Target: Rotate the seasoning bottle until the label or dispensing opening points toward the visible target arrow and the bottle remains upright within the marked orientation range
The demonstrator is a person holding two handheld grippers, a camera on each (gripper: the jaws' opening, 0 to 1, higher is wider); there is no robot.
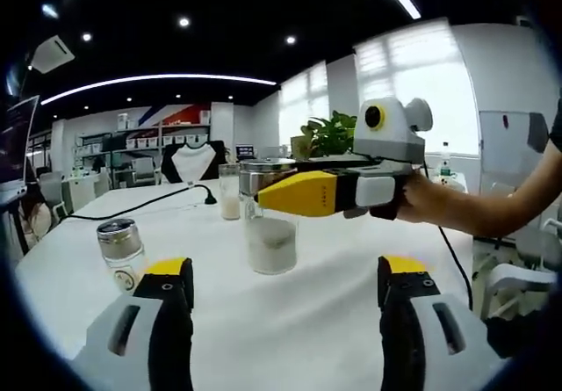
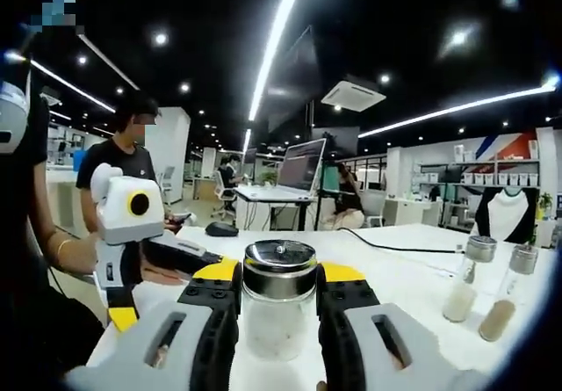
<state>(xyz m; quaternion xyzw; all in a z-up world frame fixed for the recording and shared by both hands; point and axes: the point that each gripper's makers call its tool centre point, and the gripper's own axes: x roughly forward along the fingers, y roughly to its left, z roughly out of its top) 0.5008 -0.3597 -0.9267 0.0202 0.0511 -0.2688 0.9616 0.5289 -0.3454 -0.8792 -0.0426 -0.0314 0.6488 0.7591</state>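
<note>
The right gripper (image 2: 277, 299) grasps the clear glass seasoning bottle with a steel lid (image 1: 270, 220) mid white table (image 1: 290, 321); no arrow is visible, so rotation looks unfinished. The left gripper (image 1: 285, 290) waits released just before it. A small steel-capped shaker (image 1: 121, 249) stands left of the bottle, clear of the turn

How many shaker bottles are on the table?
3: one in the right claw, bottle; two farther along the table in the right gripper view. More may be hidden.
</note>
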